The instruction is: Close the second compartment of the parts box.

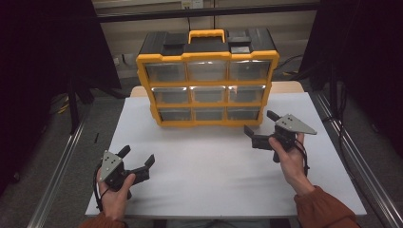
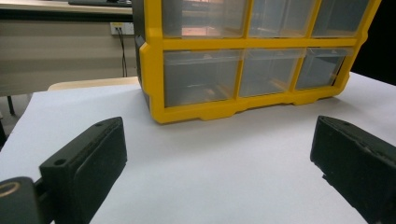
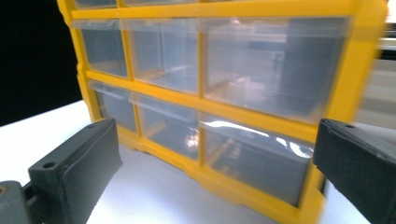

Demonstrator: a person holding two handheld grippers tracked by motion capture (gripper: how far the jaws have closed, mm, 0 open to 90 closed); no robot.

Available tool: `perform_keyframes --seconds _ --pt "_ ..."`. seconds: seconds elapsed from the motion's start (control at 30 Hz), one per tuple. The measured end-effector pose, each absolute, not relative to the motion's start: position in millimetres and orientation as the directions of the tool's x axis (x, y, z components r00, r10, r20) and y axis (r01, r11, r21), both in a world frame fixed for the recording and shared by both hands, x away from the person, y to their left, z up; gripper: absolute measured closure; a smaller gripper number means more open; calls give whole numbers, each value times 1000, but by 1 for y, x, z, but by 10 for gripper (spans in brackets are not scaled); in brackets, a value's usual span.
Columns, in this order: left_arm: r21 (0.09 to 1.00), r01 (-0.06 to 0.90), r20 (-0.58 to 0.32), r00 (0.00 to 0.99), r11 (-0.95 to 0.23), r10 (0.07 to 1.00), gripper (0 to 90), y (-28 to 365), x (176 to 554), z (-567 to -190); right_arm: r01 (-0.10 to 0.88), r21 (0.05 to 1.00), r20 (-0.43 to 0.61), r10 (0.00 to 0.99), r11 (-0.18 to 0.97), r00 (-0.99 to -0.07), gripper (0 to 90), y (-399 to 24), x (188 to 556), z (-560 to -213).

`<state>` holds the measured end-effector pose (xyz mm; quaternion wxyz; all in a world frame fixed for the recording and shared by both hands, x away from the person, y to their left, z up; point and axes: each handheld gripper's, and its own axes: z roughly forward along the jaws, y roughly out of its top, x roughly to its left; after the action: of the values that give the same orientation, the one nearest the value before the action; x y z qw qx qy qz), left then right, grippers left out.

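A yellow and black drawer cabinet [image 1: 207,83] with clear drawers in three rows stands at the back of the white table [image 1: 209,175]; all drawers look shut. My left gripper [image 1: 138,159] rests open near the front left, held by a hand, well short of the cabinet [image 2: 247,60]. My right gripper [image 1: 259,123] is open, held up close to the cabinet's lower right corner, and its jaws frame the bottom right drawer [image 3: 254,163]. Nothing sits between either pair of jaws.
The cabinet has a yellow carry handle [image 1: 206,34] on its black top. Metal rails [image 1: 57,171] run along both sides of the table. A beige wall with a socket [image 2: 116,29] lies behind.
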<state>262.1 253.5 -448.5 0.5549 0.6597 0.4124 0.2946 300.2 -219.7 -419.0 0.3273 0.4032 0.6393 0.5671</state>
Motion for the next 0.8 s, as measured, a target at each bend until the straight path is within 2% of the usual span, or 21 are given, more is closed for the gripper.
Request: perform_keyframes --seconds 0.8 --pt "976 213 -68 493 -45 867 37 255 260 -448 141 990 42 932 10 -359 6 -276 245 -430"
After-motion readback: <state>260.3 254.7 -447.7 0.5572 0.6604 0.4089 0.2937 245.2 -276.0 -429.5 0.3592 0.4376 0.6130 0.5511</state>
